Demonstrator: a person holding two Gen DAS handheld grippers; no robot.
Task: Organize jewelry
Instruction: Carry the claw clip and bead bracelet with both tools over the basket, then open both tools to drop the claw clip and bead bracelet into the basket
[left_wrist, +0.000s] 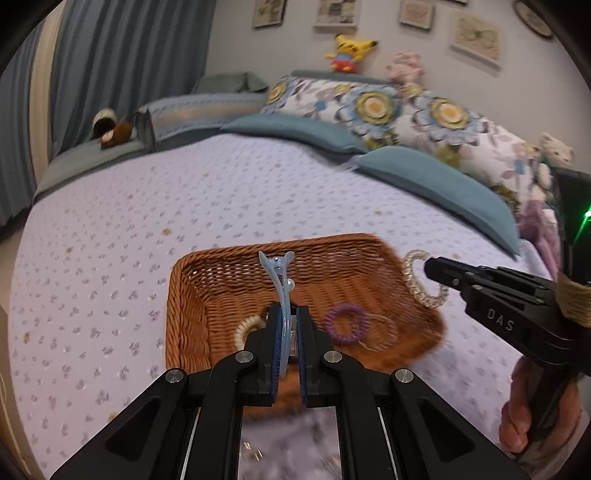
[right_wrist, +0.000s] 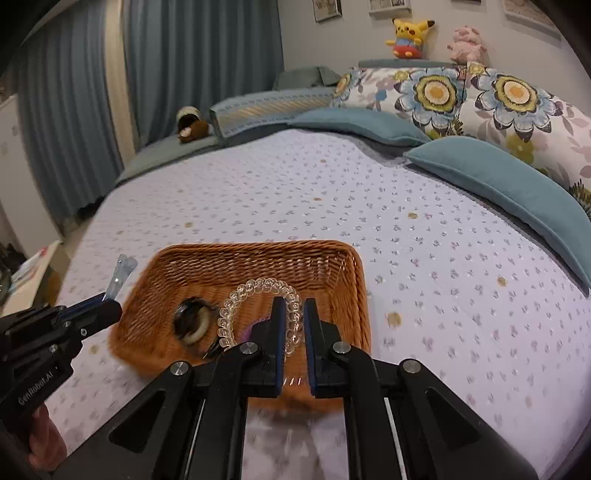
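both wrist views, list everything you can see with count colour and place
basket: 1, brown wicker, on the bed
hair clip: 1, pale blue, in left gripper over basket
bead bracelet: 1, clear, in right gripper over basket
hair tie: 1, purple, in basket
bedspread: 1, lilac, dotted
pillows: 2, teal, at bed head
yellow toy: 1, on headboard
left gripper: black, closed on clip
right gripper: black, holding bracelet

The wicker basket's (left_wrist: 192, 295) near rim is smeared with blur and hidden behind the left gripper (left_wrist: 289, 332). A cream ring (left_wrist: 248, 326) shows only partly past one finger. In the right wrist view, a dark item (right_wrist: 188, 317) in the basket is too blurred to identify
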